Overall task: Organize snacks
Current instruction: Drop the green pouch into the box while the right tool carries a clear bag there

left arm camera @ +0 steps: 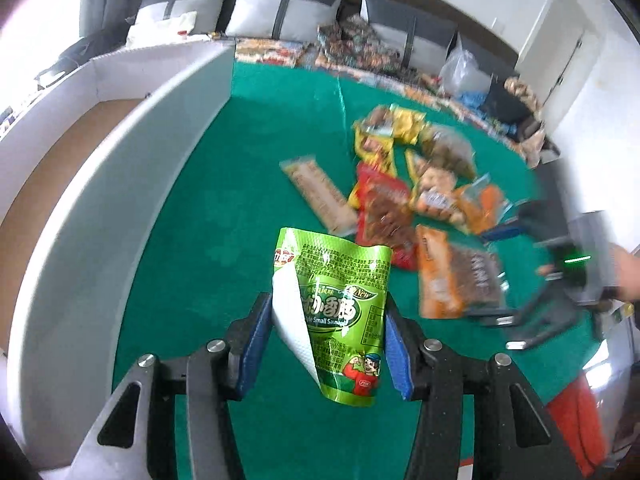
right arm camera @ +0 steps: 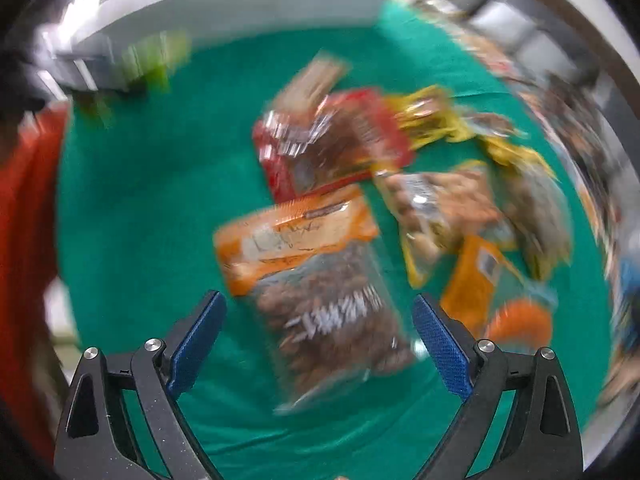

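Observation:
My left gripper [left arm camera: 326, 340] is shut on a green sausage pouch [left arm camera: 344, 300], lifted off the green cloth [left arm camera: 224, 208] with one edge curled to show its white inside. A pile of snack bags [left arm camera: 412, 184] lies right of it. Over that pile hangs my right gripper [right arm camera: 320, 340], open and blurred by motion, with an orange-topped clear bag of brown snacks [right arm camera: 316, 280] lying on the cloth below its jaws. It shows as a dark blur [left arm camera: 532, 280] at the right of the left wrist view. The green pouch is a blur [right arm camera: 152, 60] at upper left of the right wrist view.
A white-walled cardboard box [left arm camera: 132, 148] with a brown floor stands left of the cloth; its wall [right arm camera: 240, 4] runs along the top of the right wrist view. A tan bar packet [left arm camera: 318, 194] lies apart from the pile. More packets and a sofa [left arm camera: 288, 12] lie behind.

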Motion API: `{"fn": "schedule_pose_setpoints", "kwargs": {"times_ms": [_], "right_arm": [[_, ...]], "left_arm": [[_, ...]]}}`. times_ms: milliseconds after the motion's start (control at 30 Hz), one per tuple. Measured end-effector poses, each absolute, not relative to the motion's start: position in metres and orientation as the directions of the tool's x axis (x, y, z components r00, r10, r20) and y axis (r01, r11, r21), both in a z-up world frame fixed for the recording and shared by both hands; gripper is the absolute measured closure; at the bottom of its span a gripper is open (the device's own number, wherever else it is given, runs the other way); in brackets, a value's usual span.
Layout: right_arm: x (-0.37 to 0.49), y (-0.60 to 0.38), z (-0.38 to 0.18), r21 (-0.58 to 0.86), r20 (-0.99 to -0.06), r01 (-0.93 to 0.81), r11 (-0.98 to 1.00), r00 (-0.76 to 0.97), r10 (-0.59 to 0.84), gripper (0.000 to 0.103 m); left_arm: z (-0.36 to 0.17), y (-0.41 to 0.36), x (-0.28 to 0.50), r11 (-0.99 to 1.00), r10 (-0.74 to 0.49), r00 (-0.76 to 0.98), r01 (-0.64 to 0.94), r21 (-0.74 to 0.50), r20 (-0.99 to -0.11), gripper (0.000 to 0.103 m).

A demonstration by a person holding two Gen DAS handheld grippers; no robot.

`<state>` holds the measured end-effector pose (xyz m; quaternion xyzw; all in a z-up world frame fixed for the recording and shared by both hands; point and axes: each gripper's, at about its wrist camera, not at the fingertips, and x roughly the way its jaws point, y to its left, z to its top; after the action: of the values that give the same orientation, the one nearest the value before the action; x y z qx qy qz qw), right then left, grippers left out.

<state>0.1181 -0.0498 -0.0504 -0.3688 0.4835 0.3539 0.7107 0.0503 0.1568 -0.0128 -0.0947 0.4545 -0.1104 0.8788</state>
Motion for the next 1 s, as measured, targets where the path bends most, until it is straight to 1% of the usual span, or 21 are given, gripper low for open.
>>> {"fn": "schedule_pose_setpoints", "kwargs": {"times_ms": [33, 67, 100, 133, 167, 200, 233, 267, 300, 333, 433, 467, 500, 533, 567, 600, 667, 733, 833, 900, 1000], "right_arm": [[0.126, -0.044, -0.065, -0.192, -0.965, -0.875, 0.444, 0.250, 0.076, 0.007], [0.136, -0.046, -0.068, -0.137, -0.976, -0.876, 0.462, 0.198, 0.086, 0.006], [0.149, -0.050, -0.069, -0.091, -0.985, -0.856, 0.509, 0.151, 0.079, 0.009], [0.161, -0.056, -0.072, -0.063, -0.991, -0.819, 0.570, 0.118, 0.060, 0.008], [0.166, -0.063, -0.072, -0.041, -0.993, -0.786, 0.617, 0.099, 0.061, 0.013], [0.170, -0.073, -0.071, -0.008, -0.994, -0.741, 0.671, 0.081, 0.077, 0.027], [0.169, -0.079, -0.066, -0.022, -0.991, -0.724, 0.690, 0.108, 0.082, 0.035], [0.167, -0.086, -0.061, -0.033, -0.988, -0.700, 0.714, 0.131, 0.084, 0.042], [0.166, -0.095, -0.056, -0.005, -0.987, -0.656, 0.755, 0.126, 0.103, 0.048], [0.164, -0.108, -0.049, 0.057, -0.979, -0.595, 0.802, 0.124, 0.161, 0.053], [0.162, -0.134, -0.032, 0.188, -0.948, -0.489, 0.852, 0.135, 0.287, 0.064], [0.160, -0.142, -0.026, 0.223, -0.937, -0.461, 0.859, 0.144, 0.320, 0.070], [0.160, -0.148, -0.021, 0.250, -0.926, -0.439, 0.863, 0.153, 0.346, 0.075], [0.160, -0.155, -0.015, 0.283, -0.912, -0.412, 0.866, 0.165, 0.376, 0.076], [0.160, -0.159, -0.013, 0.292, -0.907, -0.396, 0.870, 0.174, 0.384, 0.079], [0.159, -0.162, -0.012, 0.302, -0.902, -0.373, 0.877, 0.186, 0.390, 0.084], [0.162, -0.172, -0.010, 0.335, -0.887, -0.312, 0.889, 0.212, 0.409, 0.087], [0.157, -0.169, -0.012, 0.426, -0.851, -0.246, 0.870, 0.217, 0.478, 0.087], [0.155, -0.170, -0.014, 0.518, -0.808, -0.171, 0.838, 0.223, 0.545, 0.087], [0.151, -0.173, -0.014, 0.600, -0.759, -0.119, 0.791, 0.227, 0.610, 0.087], [0.142, -0.162, 0.009, 0.742, -0.631, -0.106, 0.662, 0.224, 0.743, 0.087]], "left_arm": [[-0.008, 0.159, 0.046, 0.956, -0.283, 0.571, 0.108, -0.272, -0.771, 0.052], [-0.004, 0.163, 0.041, 0.955, -0.287, 0.579, 0.107, -0.277, -0.763, 0.052], [-0.002, 0.165, 0.037, 0.953, -0.290, 0.583, 0.107, -0.282, -0.759, 0.052], [-0.001, 0.168, 0.033, 0.952, -0.294, 0.586, 0.106, -0.289, -0.755, 0.052], [0.001, 0.173, 0.028, 0.950, -0.297, 0.589, 0.102, -0.295, -0.752, 0.052], [0.001, 0.176, 0.025, 0.949, -0.297, 0.591, 0.098, -0.299, -0.750, 0.052], [0.002, 0.182, 0.022, 0.947, -0.301, 0.592, 0.090, -0.310, -0.748, 0.052], [0.003, 0.187, 0.021, 0.944, -0.304, 0.593, 0.084, -0.318, -0.746, 0.052], [0.004, 0.192, 0.020, 0.942, -0.308, 0.595, 0.079, -0.327, -0.742, 0.052], [0.008, 0.200, 0.018, 0.936, -0.317, 0.602, 0.072, -0.346, -0.733, 0.052], [0.019, 0.220, 0.016, 0.922, -0.330, 0.623, 0.053, -0.382, -0.709, 0.052], [0.024, 0.227, 0.015, 0.920, -0.329, 0.634, 0.047, -0.390, -0.700, 0.052], [0.028, 0.234, 0.014, 0.918, -0.327, 0.643, 0.041, -0.396, -0.693, 0.052], [0.032, 0.242, 0.013, 0.915, -0.323, 0.653, 0.032, -0.401, -0.685, 0.052], [0.036, 0.249, 0.012, 0.916, -0.315, 0.663, 0.024, -0.402, -0.679, 0.051], [0.040, 0.258, 0.010, 0.917, -0.300, 0.676, 0.011, -0.398, -0.673, 0.051], [0.047, 0.274, 0.004, 0.919, -0.275, 0.698, -0.011, -0.395, -0.661, 0.051], [0.052, 0.290, -0.001, 0.917, -0.258, 0.712, -0.032, -0.397, -0.653, 0.051], [0.054, 0.316, -0.005, 0.910, -0.235, 0.720, -0.073, -0.409, -0.652, 0.051], [0.057, 0.335, -0.005, 0.909, -0.209, 0.727, -0.102, -0.403, -0.654, 0.051], [0.065, 0.366, -0.001, 0.918, -0.142, 0.732, -0.155, -0.365, -0.667, 0.051]]}}
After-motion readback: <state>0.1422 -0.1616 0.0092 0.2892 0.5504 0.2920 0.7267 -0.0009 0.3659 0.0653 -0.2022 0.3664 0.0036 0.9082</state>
